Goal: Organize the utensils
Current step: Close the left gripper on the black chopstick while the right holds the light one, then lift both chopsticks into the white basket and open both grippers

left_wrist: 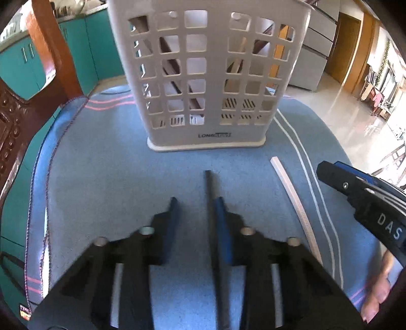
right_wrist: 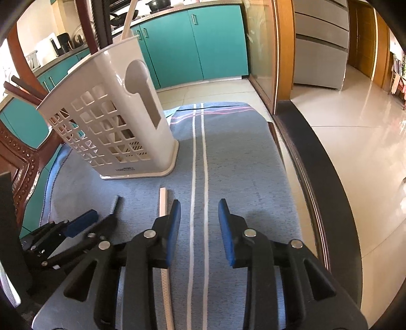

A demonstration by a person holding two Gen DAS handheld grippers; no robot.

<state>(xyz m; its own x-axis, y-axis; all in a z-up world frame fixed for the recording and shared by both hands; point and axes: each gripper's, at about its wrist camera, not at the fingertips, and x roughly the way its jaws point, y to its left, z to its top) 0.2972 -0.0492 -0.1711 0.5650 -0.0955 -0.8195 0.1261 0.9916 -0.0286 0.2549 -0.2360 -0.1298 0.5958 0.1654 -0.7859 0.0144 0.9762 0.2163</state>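
Where it stands on the blue cloth (left_wrist: 101,157), the cream holder (left_wrist: 208,76) contains chopsticks (right_wrist: 101,22).

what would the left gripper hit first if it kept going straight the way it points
Probably the blue cloth just ahead of its fingers, since it points steeply down; beyond stands the white utensil basket. The dark chopstick already lies between the fingers.

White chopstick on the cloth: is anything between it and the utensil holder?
Nothing visible. The white chopstick lies on bare blue cloth, its far end pointing toward the utensil holder, apart from it.
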